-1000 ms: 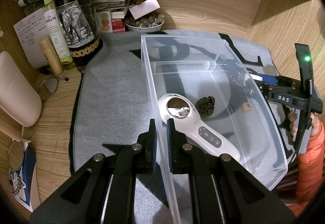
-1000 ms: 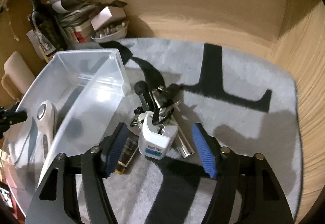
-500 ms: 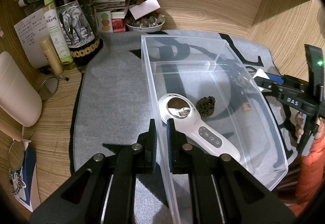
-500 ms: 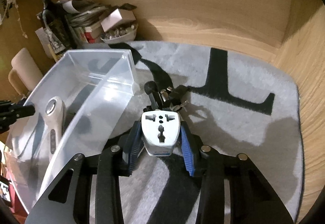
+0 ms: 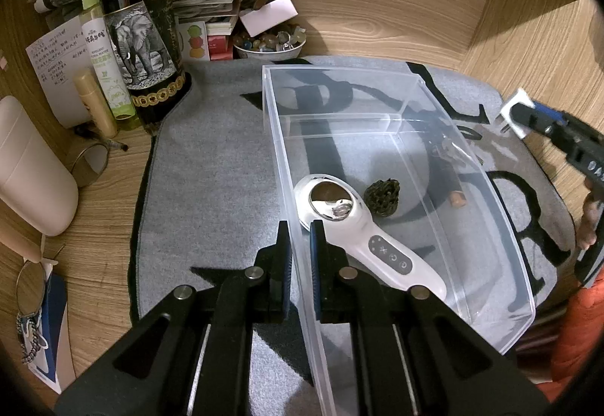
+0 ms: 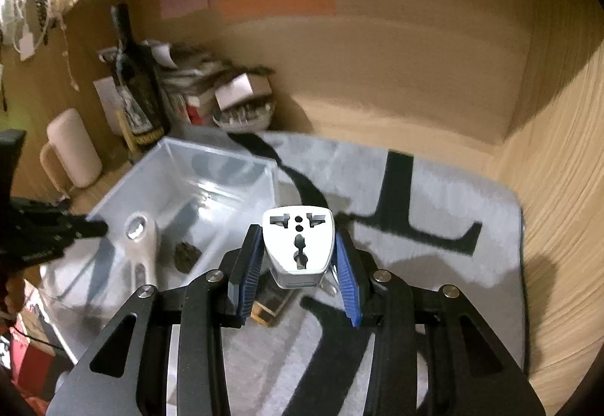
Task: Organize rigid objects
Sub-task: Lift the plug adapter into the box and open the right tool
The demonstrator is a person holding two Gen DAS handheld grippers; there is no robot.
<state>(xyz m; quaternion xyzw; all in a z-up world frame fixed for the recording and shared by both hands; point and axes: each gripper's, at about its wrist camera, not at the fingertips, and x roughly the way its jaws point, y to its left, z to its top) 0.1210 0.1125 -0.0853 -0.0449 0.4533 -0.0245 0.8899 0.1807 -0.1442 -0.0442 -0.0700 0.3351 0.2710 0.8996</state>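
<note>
My right gripper (image 6: 298, 246) is shut on a white travel adapter (image 6: 298, 244), held up off the grey mat with its socket face toward the camera. In the left wrist view that adapter (image 5: 514, 113) shows at the far right, beyond the bin. A clear plastic bin (image 5: 509, 265) stands on the mat; my left gripper (image 5: 299, 238) is shut on its near left wall. Inside lie a white handheld device (image 5: 362, 238) and a dark pinecone-like piece (image 5: 382, 196). The bin (image 6: 241, 157) sits left of the adapter in the right wrist view.
A small amber bottle (image 6: 270, 302) lies on the mat under the adapter. A dark elephant-label bottle (image 5: 141, 23), a green spray bottle (image 5: 102, 50), papers and a bowl of beads (image 5: 270, 44) crowd the back left. Wooden walls enclose the desk.
The right gripper closed on the adapter among the clutter beside the bin and lifted it off the mat. The left gripper kept its hold on the bin wall.
</note>
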